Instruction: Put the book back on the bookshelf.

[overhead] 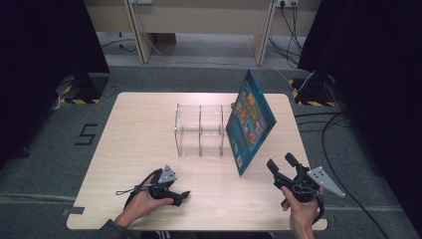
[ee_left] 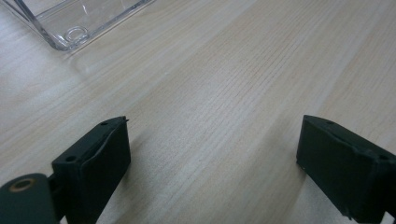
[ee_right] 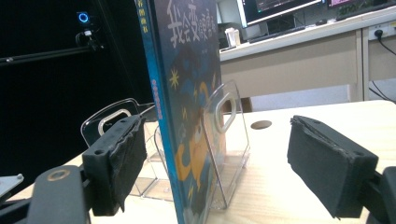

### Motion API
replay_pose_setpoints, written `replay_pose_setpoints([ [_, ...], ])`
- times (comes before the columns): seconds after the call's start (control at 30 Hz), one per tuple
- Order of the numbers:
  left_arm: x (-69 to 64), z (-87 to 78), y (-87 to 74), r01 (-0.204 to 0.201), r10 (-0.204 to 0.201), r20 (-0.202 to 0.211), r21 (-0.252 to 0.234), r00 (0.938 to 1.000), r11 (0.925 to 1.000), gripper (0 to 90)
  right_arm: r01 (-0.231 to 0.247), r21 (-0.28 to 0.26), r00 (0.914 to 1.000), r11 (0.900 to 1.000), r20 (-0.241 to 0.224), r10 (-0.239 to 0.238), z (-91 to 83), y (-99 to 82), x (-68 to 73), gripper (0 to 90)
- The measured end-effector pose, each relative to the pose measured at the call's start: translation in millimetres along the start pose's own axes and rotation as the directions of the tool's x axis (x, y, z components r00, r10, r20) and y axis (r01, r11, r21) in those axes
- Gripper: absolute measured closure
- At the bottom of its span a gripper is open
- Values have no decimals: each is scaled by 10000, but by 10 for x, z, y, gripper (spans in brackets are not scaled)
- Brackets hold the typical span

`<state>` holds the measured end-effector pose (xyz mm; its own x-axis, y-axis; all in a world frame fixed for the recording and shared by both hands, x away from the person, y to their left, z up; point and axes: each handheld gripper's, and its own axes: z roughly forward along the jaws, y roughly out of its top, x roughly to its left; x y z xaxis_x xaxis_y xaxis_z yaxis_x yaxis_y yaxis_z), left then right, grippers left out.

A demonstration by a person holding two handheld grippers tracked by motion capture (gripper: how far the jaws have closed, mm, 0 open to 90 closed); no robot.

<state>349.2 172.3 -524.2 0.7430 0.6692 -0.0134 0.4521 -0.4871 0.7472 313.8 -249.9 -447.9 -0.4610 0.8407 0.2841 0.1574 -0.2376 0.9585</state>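
Writing first: the book point(overhead: 250, 121) carries pale Chinese characters across the top of its cover in my right gripper view, and a column of small characters runs down its bright blue spine; I can't make out any of them well enough to quote. On the grey floor left of the desk point(overhead: 134, 129) there is a black marking shaped like a 5 point(overhead: 87, 134).

Materials now. The book is a thin, flat picture book, glossy, dark blue with yellow stars and orange figures on the side I see close up, and a busy multicoloured panel on the side facing the high view. It stands on its lower edge, tilted, leaning against the right end of a clear acrylic organizer point(overhead: 201, 130) with upright dividers and rounded handle cutouts. The desk is pale wood grain with rounded corners.

My right gripper point(overhead: 281, 166) sits near the front right of the desk, jaws spread wide, pointing at the book, which stands just ahead and between the jaw lines but not touched. The jaw pads are black, rough foam, frayed at the edges.

My left gripper point(overhead: 182, 197) rests low at the front left, well apart from the book, jaws also wide, over bare wood, with a corner of the organizer ahead.
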Motion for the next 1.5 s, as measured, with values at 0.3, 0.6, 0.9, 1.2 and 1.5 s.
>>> replay_pose_setpoints([
  [0.3,-1,0,0,16,-16,8,0,10000,10000,88,-66,120,10000,9999,11,66,-80,-36,-32,201],
  [0.6,-1,0,0,17,-17,18,6,10000,10000,89,-94,246,9999,9997,-70,96,-137,-65,-32,201],
  [0.9,-1,-1,-1,16,-16,15,6,10000,10000,89,-277,402,9995,9988,-167,284,-187,-101,-35,200],
  [1.2,-2,0,-1,21,-21,5,-2,10000,10000,89,-646,574,9975,9963,-267,662,-234,-162,-53,199],
  [1.5,-3,-1,-2,9,-9,29,6,10000,10000,88,-775,813,9960,9937,-383,808,-293,-205,-31,193],
])
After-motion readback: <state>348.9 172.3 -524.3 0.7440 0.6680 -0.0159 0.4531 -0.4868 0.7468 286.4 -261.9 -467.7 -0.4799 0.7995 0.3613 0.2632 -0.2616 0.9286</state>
